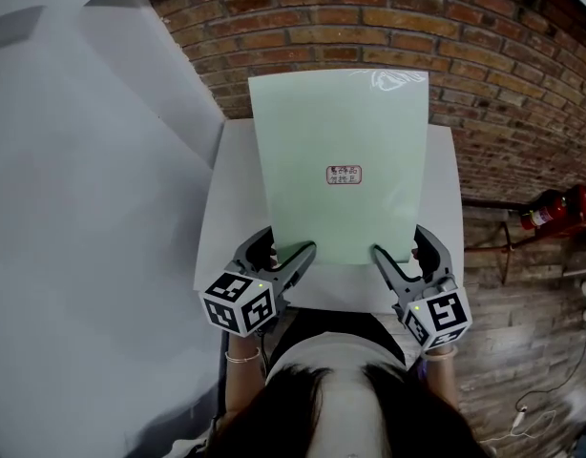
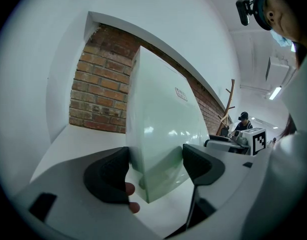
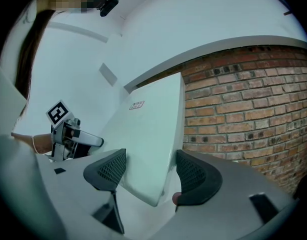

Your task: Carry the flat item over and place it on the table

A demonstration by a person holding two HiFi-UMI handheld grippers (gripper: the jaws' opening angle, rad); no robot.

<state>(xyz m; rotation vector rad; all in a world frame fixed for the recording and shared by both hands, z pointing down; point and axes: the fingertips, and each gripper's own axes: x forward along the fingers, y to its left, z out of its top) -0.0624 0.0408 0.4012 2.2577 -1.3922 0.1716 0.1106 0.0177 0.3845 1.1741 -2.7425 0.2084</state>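
Here, the flat item, a pale green sheet (image 1: 339,141), is held in the air above the white bench (image 1: 226,208), carried by its two near corners. The left gripper (image 1: 291,253) has its jaws drawn in on the near-left corner, both pads touching the sheet. The right gripper (image 1: 398,251) holds the near-right corner in the same way. In both gripper views the corner lies slantwise across the gap, so the jaws are only partly closed, not brought together.

Orientation: the long axis runs straight away from the person. The short near edge spans the two grippers, and the far edge shows past the back of the bench toward the brick wall (image 1: 369,27). The face with the small label (image 1: 343,174) is turned up. From the left gripper view (image 2: 156,166) the sheet (image 2: 163,124) rises away from the jaws, with bench surface (image 2: 78,139) visible beneath it. It therefore appears to tilt, far end higher.

Step in hand, as judged: lowering and laying flat.
- Keep both grippers level with each other so the sheet does not twist.
- Bring the sheet down and back until its whole outline lies within the bench.
- Let the far edge settle first, then the near edge.
- Release both corners together, since a one-sided release could swing the sheet.
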